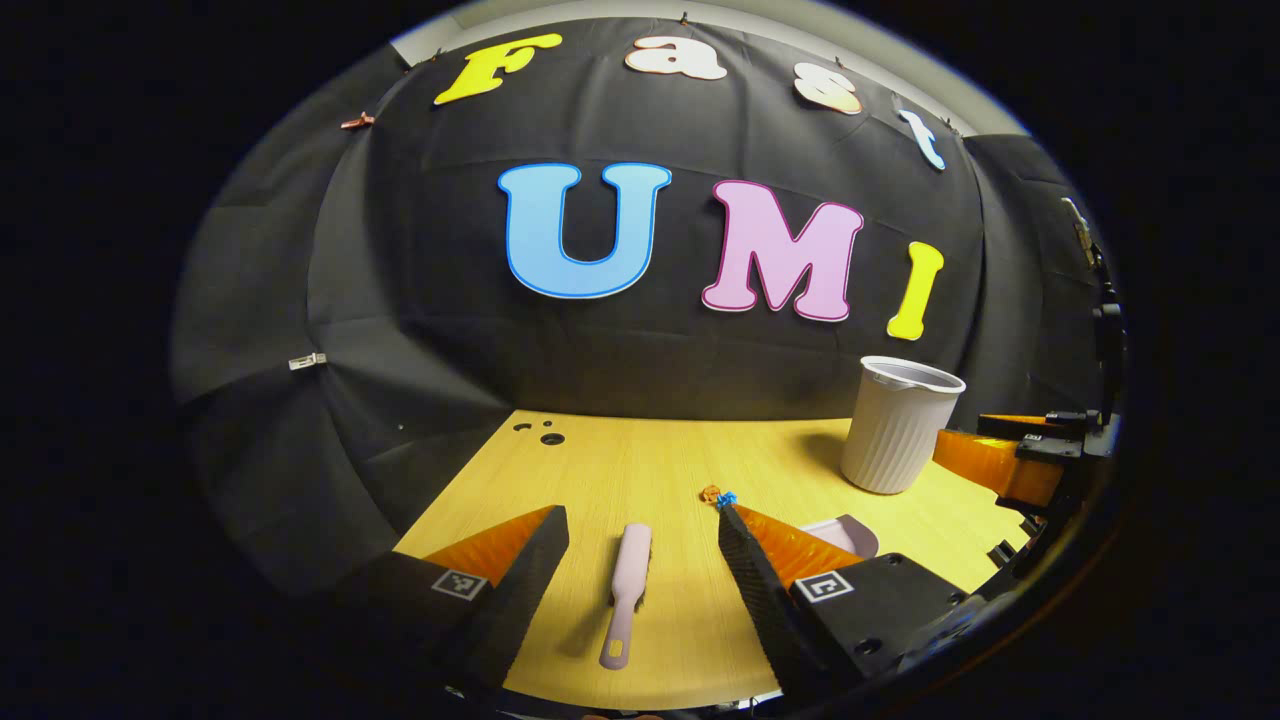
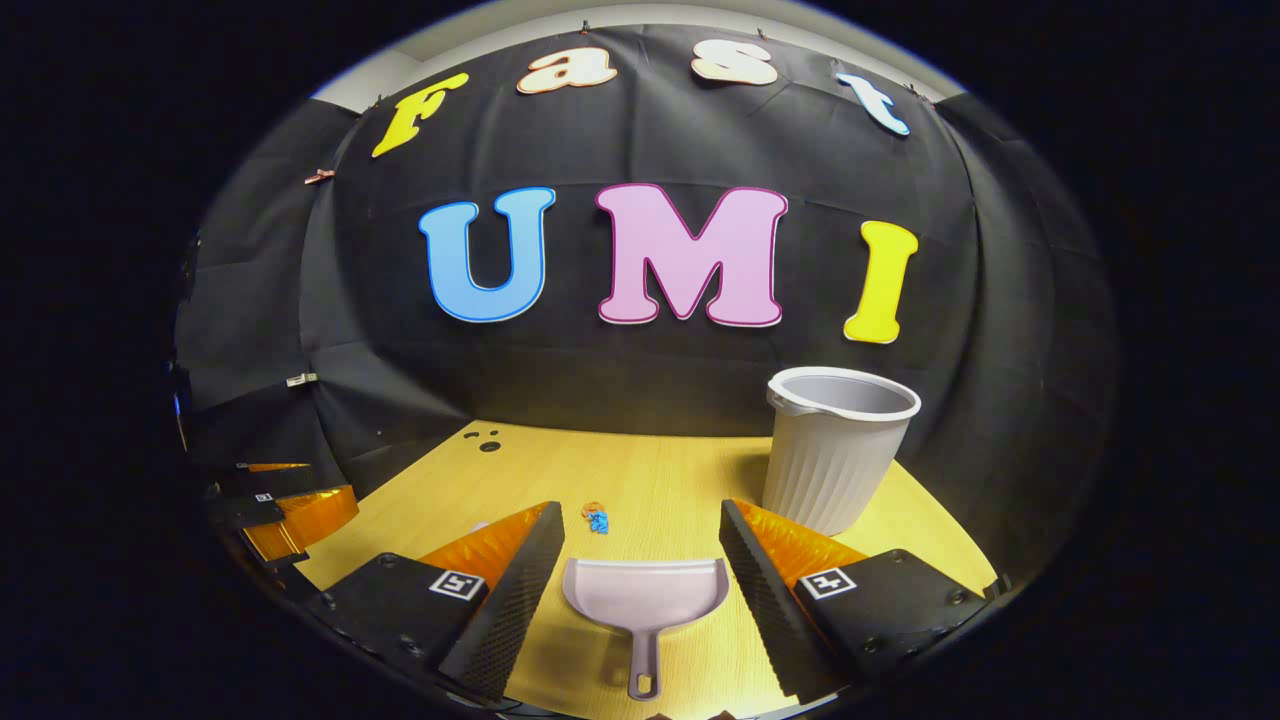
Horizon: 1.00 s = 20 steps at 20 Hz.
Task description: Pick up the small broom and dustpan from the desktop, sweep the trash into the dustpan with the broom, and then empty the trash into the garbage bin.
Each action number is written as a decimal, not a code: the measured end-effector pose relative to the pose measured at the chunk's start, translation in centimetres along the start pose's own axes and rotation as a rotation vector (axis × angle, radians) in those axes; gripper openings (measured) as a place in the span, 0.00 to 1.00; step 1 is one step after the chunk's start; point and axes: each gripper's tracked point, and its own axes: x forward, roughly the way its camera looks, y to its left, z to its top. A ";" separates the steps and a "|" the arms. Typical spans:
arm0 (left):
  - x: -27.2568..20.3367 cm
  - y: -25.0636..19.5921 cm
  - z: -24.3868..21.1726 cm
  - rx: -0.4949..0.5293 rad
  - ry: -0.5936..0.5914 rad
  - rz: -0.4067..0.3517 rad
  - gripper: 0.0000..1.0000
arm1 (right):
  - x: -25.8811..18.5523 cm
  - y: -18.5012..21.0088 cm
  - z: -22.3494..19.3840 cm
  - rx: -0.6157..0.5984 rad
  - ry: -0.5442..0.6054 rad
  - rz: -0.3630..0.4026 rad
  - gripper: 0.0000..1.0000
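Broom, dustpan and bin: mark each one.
broom (image 1: 628, 578), left gripper view, on the bristle head above the handle.
dustpan (image 2: 645, 595), right gripper view, on the flat scoop.
bin (image 2: 832, 465), right gripper view, on the ribbed side wall.

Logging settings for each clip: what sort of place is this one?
Probably a staged recording booth, not a real home: black cloth walls in a wooden desk, which holds just a broom, dustpan, bin and a little trash.
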 end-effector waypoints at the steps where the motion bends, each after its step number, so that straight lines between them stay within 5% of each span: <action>1: 0.3 0.1 -0.2 0.001 0.014 0.001 0.96 | 0.3 -0.1 -0.3 -0.003 0.009 0.000 0.98; 20: 8.7 2.3 -14.8 0.053 0.524 0.003 0.96 | 3.7 -1.7 -6.3 -0.006 0.175 0.040 0.98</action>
